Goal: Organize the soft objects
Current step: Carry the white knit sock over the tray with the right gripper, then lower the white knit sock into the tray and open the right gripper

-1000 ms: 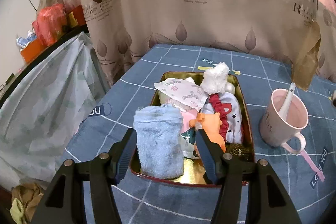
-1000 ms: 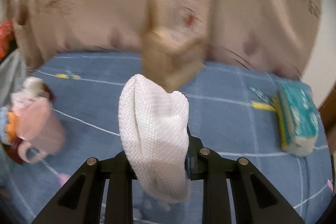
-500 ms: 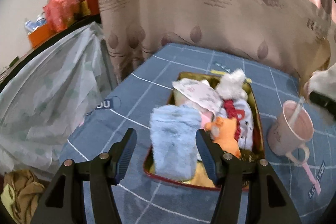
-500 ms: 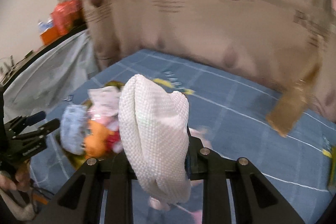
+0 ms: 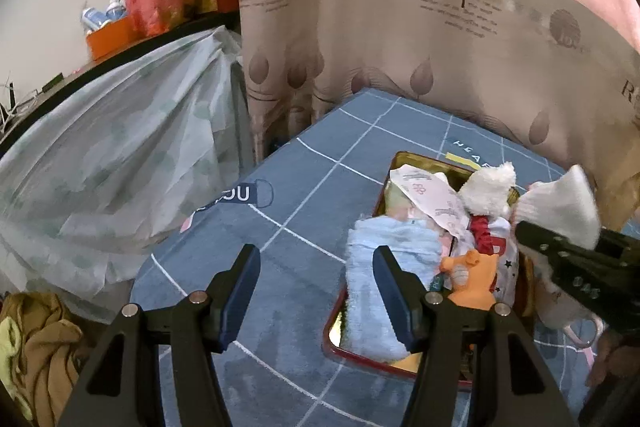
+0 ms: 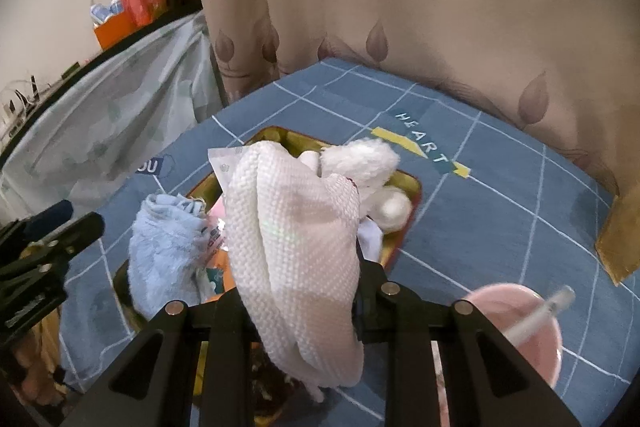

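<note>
My right gripper [image 6: 296, 267] is shut on a white knitted cloth [image 6: 296, 227] and holds it above the gold tin tray [image 6: 412, 187]. The cloth also shows in the left wrist view [image 5: 560, 207]. The tray [image 5: 420, 159] holds a light blue fluffy towel [image 5: 384, 259], an orange plush toy [image 5: 472, 279], a white fluffy toy [image 5: 486, 183] and a printed white packet [image 5: 432, 199]. My left gripper [image 5: 316, 283] is open and empty, above the blue tablecloth to the left of the tray.
A pink mug [image 6: 520, 331] with a spoon stands right of the tray. A curtain [image 5: 400, 27] hangs behind the table. A plastic-covered piece of furniture [image 5: 100, 155] stands left of the table. A brown paper bag [image 6: 624, 235] is at the right.
My right gripper has swung left with the white cloth and now hangs over the tray. My left gripper has drawn left, away from the blue towel in the tray.
</note>
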`<state>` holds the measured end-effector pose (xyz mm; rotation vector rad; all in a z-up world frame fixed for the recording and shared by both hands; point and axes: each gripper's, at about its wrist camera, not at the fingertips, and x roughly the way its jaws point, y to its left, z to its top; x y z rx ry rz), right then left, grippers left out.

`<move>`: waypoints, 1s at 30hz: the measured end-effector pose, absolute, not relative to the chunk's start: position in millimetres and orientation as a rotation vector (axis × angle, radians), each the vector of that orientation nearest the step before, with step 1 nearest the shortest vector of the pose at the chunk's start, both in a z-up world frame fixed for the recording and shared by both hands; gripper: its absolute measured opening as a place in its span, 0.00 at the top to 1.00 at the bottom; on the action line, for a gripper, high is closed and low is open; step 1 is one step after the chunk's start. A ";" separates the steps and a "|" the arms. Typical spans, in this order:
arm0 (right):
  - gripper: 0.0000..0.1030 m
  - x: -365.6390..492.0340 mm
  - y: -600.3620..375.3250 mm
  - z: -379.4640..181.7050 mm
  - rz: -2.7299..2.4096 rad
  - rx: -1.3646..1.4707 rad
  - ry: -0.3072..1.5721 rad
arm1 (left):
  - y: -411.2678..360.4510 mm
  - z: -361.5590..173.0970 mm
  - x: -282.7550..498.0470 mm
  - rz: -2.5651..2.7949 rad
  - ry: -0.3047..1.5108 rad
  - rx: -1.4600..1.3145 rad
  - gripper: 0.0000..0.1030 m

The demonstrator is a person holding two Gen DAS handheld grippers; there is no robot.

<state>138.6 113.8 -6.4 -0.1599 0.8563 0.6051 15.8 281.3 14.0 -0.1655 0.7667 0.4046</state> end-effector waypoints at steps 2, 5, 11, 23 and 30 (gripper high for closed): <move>0.78 143.4 122.3 -12.5 0.610 -0.169 0.869 | 282.5 13.8 15.5 0.406 0.770 -0.174 0.42; 0.78 150.9 132.2 -19.9 0.607 -0.174 0.880 | 285.2 13.6 15.2 0.429 0.771 -0.172 0.42; 0.78 161.1 146.7 -29.7 0.601 -0.172 0.901 | 290.7 12.0 15.3 0.457 0.781 -0.189 0.42; 0.78 174.0 169.9 -40.3 0.585 -0.205 0.911 | 291.6 7.8 14.7 0.468 0.798 -0.182 0.42; 0.64 167.4 169.7 -33.4 0.580 -0.212 0.896 | 291.8 10.6 15.0 0.469 0.797 -0.173 0.42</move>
